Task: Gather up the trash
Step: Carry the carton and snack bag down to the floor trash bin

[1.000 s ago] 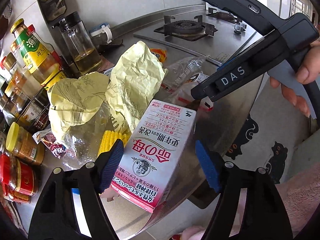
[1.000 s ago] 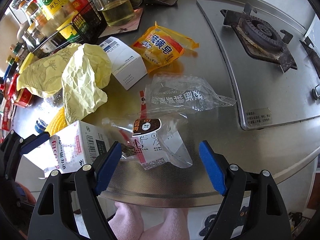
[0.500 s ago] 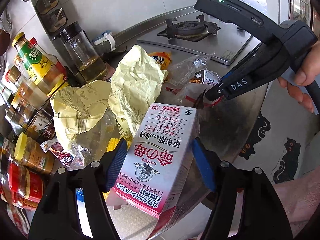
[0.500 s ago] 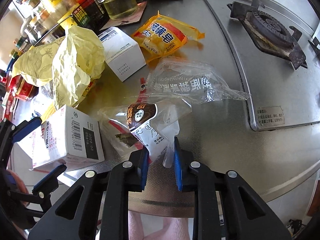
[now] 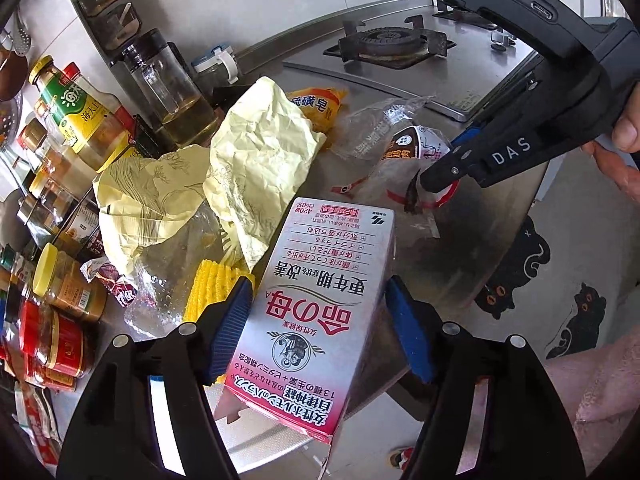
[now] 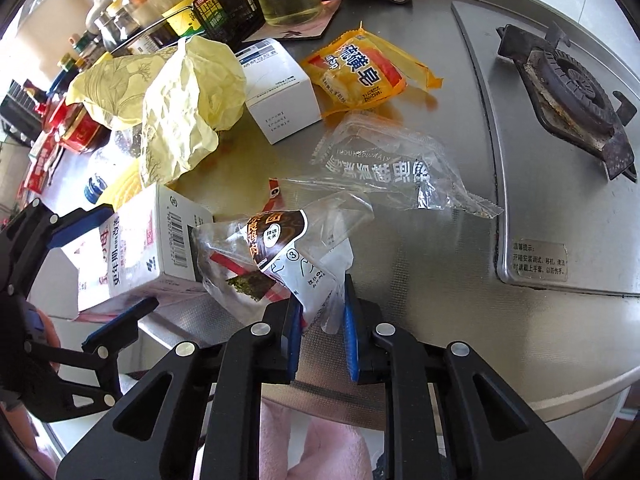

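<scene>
Left wrist view: the left claw clamps the pink carton at lower centre, over the bench edge.

Right wrist view: the right claw pinches the clear wrapper, centre. Pickup step; next, I judge, lift both clear toward a bin.

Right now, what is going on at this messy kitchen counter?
A person is clearing trash off a steel counter with a hand-held gripper in each hand. The left gripper sits around a pink and white box at the counter's edge, a pad at each side. The right gripper has pinched a clear wrapper with a brown label. Crumpled yellow paper, a yellow packet, a white box and another clear wrapper lie on the counter beside the stove.
</scene>
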{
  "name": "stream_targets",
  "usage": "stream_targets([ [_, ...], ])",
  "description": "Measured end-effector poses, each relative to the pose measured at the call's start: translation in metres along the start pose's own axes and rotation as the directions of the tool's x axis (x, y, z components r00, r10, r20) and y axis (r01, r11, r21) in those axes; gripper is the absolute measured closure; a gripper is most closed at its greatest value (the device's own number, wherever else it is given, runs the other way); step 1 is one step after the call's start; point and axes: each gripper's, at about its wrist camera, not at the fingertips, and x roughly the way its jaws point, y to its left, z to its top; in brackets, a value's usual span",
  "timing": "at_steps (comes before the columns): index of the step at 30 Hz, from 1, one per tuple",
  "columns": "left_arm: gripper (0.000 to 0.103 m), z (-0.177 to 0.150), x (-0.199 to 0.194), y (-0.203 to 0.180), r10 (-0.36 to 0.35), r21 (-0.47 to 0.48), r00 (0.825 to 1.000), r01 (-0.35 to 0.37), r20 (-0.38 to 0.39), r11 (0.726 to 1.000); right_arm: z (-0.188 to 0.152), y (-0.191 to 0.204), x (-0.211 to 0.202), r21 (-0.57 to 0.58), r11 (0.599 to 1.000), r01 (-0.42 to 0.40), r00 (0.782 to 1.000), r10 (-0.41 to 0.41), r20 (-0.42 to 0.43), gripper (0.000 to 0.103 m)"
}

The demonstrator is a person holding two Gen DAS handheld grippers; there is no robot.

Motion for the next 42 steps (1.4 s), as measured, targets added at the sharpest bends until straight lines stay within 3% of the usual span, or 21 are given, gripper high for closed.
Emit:
stream_targets([
  [5,0.036,-0.009,0.002,-0.007,0.013,-0.015,1.0,-0.013,-0.021,1.0,-0.007,-0.002,-0.004,0.004,1.0,-0.011,1.0,0.011,0.005,0.084],
  [17,0.048,-0.016,-0.026,-0.012,-0.035,-0.109,0.999,0.039,0.04,0.993,-0.037,-0.003,-0.041,0.03,0.999,0.033,0.997,-0.035,0.075,0.093],
  [31,0.048,-0.065,-0.109,-0.057,-0.072,-0.171,0.994,0.085,0.079,0.982,-0.127,0.034,-0.074,0.054,0.997,0.064,0.994,-0.068,0.08,0.095],
  [36,0.048,-0.1,-0.111,-0.08,-0.109,-0.225,0.993,0.115,0.037,0.968,-0.158,0.04,-0.059,0.058,0.996,0.067,0.997,-0.069,0.032,0.095],
  [42,0.048,-0.141,-0.074,-0.101,-0.151,-0.304,0.987,0.128,-0.053,0.944,-0.185,0.034,-0.008,0.078,0.995,0.065,0.997,-0.063,-0.038,0.095],
])
